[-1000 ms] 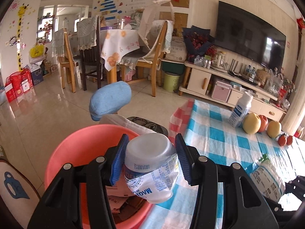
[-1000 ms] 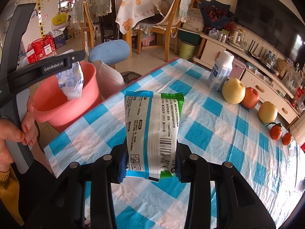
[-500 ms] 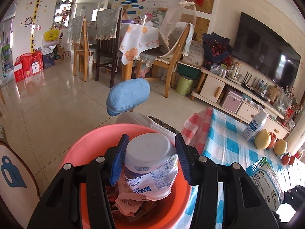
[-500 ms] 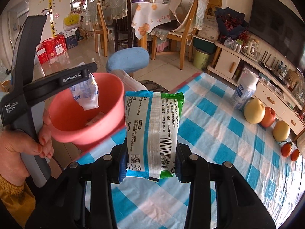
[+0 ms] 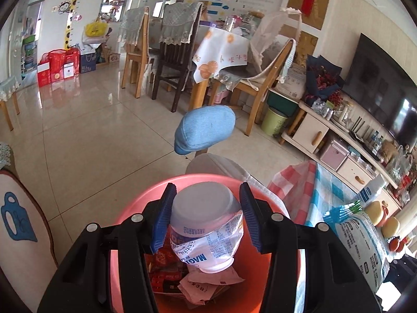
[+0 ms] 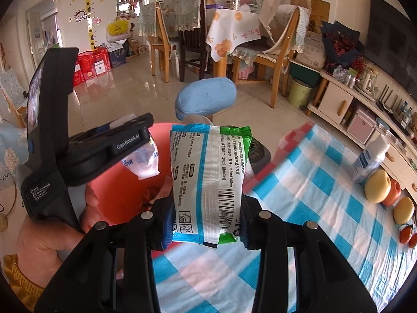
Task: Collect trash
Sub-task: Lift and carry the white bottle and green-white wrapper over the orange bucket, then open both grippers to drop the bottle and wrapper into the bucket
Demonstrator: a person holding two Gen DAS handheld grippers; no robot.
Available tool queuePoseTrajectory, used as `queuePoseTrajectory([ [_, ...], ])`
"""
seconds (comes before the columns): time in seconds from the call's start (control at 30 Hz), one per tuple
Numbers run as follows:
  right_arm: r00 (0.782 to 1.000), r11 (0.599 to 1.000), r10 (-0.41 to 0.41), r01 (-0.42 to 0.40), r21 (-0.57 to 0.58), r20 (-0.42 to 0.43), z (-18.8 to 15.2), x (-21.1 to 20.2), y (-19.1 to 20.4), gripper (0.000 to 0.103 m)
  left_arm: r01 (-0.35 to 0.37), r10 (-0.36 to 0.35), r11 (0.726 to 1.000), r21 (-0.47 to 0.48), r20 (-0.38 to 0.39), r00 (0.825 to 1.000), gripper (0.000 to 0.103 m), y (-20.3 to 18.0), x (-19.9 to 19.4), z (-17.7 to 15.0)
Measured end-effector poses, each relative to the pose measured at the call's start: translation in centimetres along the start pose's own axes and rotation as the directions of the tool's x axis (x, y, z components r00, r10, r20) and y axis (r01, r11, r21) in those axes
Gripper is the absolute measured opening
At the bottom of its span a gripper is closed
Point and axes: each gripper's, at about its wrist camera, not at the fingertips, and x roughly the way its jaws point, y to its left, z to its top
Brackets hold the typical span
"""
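My left gripper (image 5: 206, 208) is shut on a white plastic bottle (image 5: 206, 229) with a torn label, held bottom-up right above the salmon-pink trash bucket (image 5: 130, 208). Wrappers and paper scraps (image 5: 198, 284) lie in the bucket. My right gripper (image 6: 206, 224) is shut on a blue, white and green tissue packet (image 6: 208, 180), which stands upright over the table's left end, beside the bucket (image 6: 112, 190). In the right wrist view a hand (image 6: 44, 237) holds the left gripper's black body (image 6: 78, 154) over the bucket, and the bottle (image 6: 143, 161) hangs under it. The packet (image 5: 362, 237) also shows at the left view's right edge.
A blue-and-white checked tablecloth (image 6: 312, 187) bears a white milk bottle (image 6: 370, 161), apples (image 6: 378, 190) and small tomatoes (image 6: 406, 234). A blue padded stool (image 5: 206, 127) stands just beyond the bucket. Dining chairs (image 5: 172, 60), a TV cabinet (image 5: 325, 135) and a green bin (image 5: 276, 121) stand farther off.
Both grippers have swung left, off the table toward the bucket. The bottle is now centred above the bucket, and the packet has moved from mid-table to the table's left end.
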Motion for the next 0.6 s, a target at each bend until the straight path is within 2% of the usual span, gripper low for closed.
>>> queuePoseTrajectory([
  [0.4,0.997,0.998,0.068,-0.068,0.005,-0.026,2.3,4.0,3.3,0.040,-0.043,0.040,0.993,-0.110,-0.032,0.999,0.051,4.1,1.4,0.4],
  [0.6,0.996,0.996,0.082,-0.082,0.019,-0.042,2.3,6.0,3.7,0.041,-0.057,0.051,0.991,-0.121,-0.052,0.997,0.051,4.9,2.1,0.3],
])
